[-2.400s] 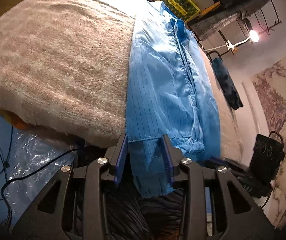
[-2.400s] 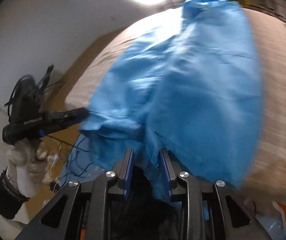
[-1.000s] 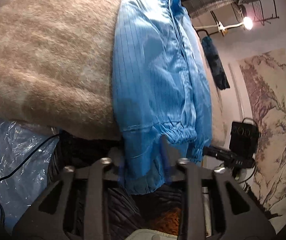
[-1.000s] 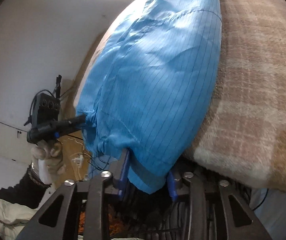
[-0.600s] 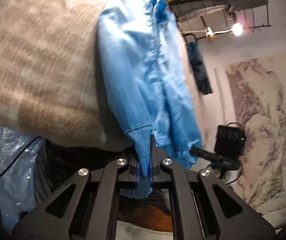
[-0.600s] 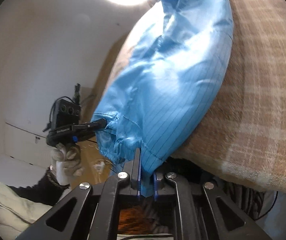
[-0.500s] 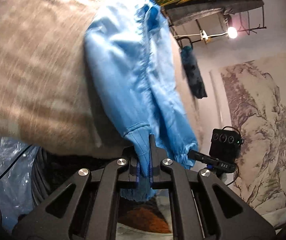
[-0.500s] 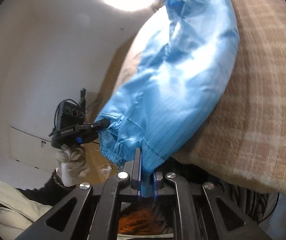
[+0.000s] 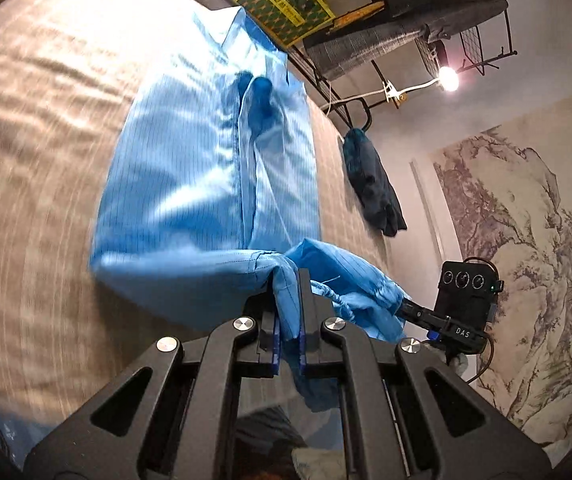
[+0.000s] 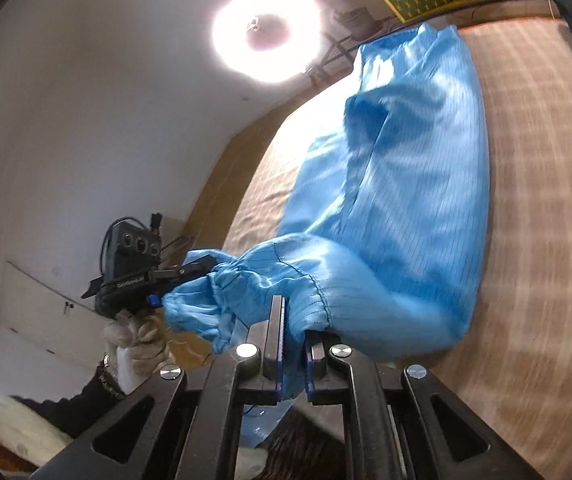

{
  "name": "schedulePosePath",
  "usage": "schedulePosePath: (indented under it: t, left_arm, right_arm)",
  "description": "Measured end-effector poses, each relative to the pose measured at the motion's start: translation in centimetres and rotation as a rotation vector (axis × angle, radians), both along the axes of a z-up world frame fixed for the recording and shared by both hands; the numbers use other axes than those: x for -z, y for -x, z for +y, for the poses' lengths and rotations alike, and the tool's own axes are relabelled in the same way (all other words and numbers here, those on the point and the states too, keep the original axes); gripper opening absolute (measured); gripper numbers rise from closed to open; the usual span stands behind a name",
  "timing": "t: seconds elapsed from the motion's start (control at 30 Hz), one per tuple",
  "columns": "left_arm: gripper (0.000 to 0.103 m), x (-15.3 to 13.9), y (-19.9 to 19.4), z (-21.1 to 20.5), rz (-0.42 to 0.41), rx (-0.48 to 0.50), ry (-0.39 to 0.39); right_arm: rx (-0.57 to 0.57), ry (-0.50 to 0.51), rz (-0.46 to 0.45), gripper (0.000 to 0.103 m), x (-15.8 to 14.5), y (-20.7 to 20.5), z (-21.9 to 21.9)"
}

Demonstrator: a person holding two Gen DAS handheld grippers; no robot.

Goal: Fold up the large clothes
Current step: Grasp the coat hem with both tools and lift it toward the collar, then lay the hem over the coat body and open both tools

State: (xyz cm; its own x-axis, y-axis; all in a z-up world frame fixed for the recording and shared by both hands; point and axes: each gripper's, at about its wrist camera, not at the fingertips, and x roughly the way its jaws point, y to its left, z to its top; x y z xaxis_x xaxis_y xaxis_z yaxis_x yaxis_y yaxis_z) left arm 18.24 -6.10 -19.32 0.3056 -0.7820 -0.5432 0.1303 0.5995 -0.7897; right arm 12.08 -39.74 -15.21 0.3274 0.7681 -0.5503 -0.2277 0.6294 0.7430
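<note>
A large light-blue pinstriped garment (image 9: 190,168) lies lengthwise on a beige plaid blanket (image 9: 38,160), collar at the far end. My left gripper (image 9: 287,308) is shut on the left corner of its bottom hem, which is lifted off the bed. In the right wrist view, my right gripper (image 10: 293,332) is shut on the other hem corner of the garment (image 10: 405,208). Each gripper shows in the other's view: the right one (image 9: 409,314) and the left one (image 10: 190,270), held by a gloved hand (image 10: 134,340). The gathered hem hangs slack between them.
The blanket (image 10: 545,200) stretches wide on both sides of the garment. A yellow-green box (image 9: 286,0) and a rack of dark clothes (image 9: 425,0) stand past the far end. A dark cloth (image 9: 369,184) hangs at the right. A ring light (image 10: 266,32) glares overhead.
Both grippers went from open around the hanging hem to shut on it. They then rose and carried the hem up over the bed's near edge.
</note>
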Motion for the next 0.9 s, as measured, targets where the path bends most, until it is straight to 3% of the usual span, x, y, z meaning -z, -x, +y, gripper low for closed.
schedulePosePath:
  t: [0.3, 0.67, 0.77, 0.8, 0.83, 0.87, 0.9]
  left_arm:
    - [0.003, 2.1, -6.3, -1.0, -0.002, -0.063, -0.088]
    - [0.003, 5.3, -11.0, -2.3, 0.021, -0.077, -0.175]
    - [0.005, 5.6, -11.3, -2.1, 0.033, -0.086, -0.185]
    - [0.012, 5.6, -11.3, -2.1, 0.041, -0.088, -0.184]
    - [0.019, 5.7, -11.4, -1.9, 0.050, -0.094, -0.178]
    - [0.032, 5.6, -11.5, -1.7, 0.052, -0.102, -0.174]
    - [0.043, 5.3, -11.5, -1.3, 0.048, -0.116, -0.163]
  right_arm:
    - [0.043, 0.098, 0.063, 0.005, 2.1, -8.0, -0.7]
    - [0.069, 0.140, 0.137, 0.007, 5.2, -11.9, -0.6]
    - [0.069, 0.147, 0.137, 0.013, 5.3, -12.1, -0.5]
    - [0.069, 0.151, 0.139, 0.015, 5.3, -12.2, -0.5]
    - [0.067, 0.152, 0.139, 0.030, 5.3, -12.3, -0.5]
    - [0.067, 0.150, 0.140, 0.045, 5.3, -12.4, -0.5]
    - [0.068, 0.147, 0.142, 0.053, 5.2, -12.4, -0.5]
